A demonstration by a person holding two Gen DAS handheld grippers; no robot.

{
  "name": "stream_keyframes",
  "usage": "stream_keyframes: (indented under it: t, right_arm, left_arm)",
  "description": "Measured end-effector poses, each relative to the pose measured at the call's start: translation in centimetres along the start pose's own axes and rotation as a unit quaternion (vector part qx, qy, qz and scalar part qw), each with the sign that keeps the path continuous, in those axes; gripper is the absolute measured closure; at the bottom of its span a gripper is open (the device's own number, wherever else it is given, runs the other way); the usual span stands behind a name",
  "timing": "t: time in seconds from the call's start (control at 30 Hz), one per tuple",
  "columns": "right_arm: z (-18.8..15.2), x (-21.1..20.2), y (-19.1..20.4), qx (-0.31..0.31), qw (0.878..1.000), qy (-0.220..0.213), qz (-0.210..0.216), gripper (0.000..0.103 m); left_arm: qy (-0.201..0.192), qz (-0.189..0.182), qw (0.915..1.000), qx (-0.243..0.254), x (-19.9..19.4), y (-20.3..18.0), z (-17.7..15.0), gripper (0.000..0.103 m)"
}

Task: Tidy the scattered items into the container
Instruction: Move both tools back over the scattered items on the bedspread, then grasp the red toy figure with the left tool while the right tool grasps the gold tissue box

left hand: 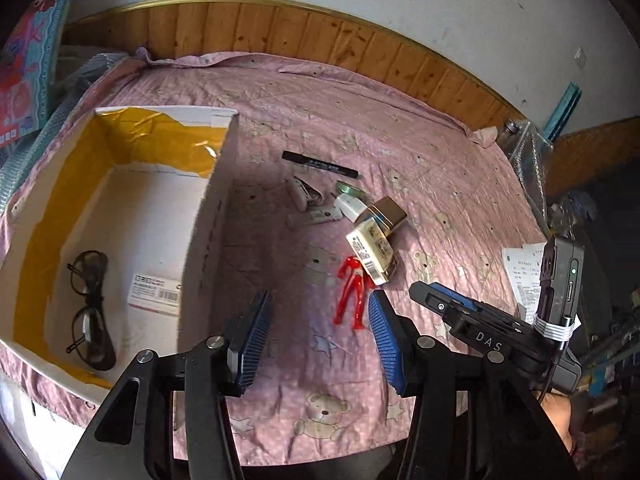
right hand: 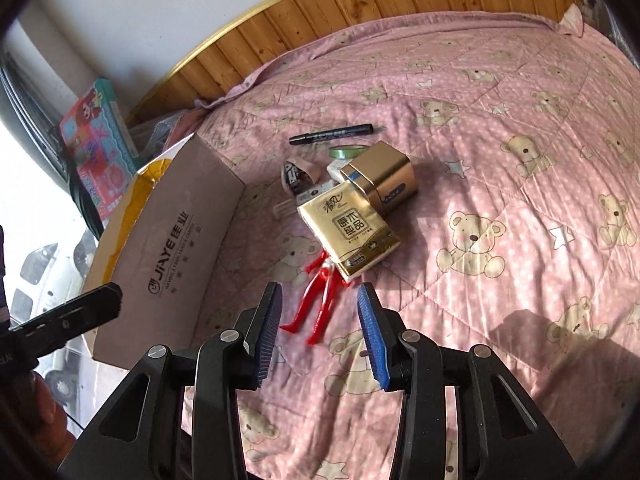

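Two hand-held grippers, left (left hand: 318, 320) and right (right hand: 319, 320), both spread wide and empty above the bed (right hand: 500, 152). Red plastic figure (right hand: 320, 300) at twelve o'clock of the right one, head under a glossy tissue pack (right hand: 348, 232), cardboard box (right hand: 172, 248) at ten o'clock. Likely light, stiff, slick: best pinched across the narrow legs.

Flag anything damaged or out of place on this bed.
The cardboard box has torn yellow tape peeling inside its wall. The tissue pack lies across the red figure's upper body, leaning on the gold tin.
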State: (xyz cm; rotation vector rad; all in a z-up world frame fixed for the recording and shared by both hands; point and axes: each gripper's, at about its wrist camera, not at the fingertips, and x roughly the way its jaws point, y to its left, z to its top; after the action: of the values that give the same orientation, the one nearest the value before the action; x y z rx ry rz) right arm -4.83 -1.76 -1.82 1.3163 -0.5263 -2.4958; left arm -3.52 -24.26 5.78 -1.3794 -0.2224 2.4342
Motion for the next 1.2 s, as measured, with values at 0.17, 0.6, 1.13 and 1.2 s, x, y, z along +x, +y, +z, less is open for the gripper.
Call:
stream_keyframes:
  t: [0.17, 0.6, 1.13, 1.2]
  right_arm:
    - [0.7, 1.8, -0.3, -0.032, 0.999, 0.004, -0.004, 0.055]
    - [3.2, 7.1, -0.9, -0.102, 0.994, 0.031, -0.024, 0.061]
    - [3.9, 2.6, -7.8, 0.068, 0.997, 0.010, 0.035, 0.072]
    - [4.1, 2.2, -6.5, 0.031, 0.999, 0.001, 0.030, 0.059]
  left_arm:
    - [0.047, -0.003, 0.9988, 0.010, 5.2, -1.6, -0.3, 0.051]
    - [0.054, 0.099, 0.9918, 0.060, 9.1, -2.7, 1.4, 0.051]
    - [0.071, 0.076, 0.9918, 0.074, 12.1, -4.6, 1.8, 0.051]
    - [0.072, 0.074, 0.9920, 0.073, 12.3, -4.6, 1.8, 0.051]
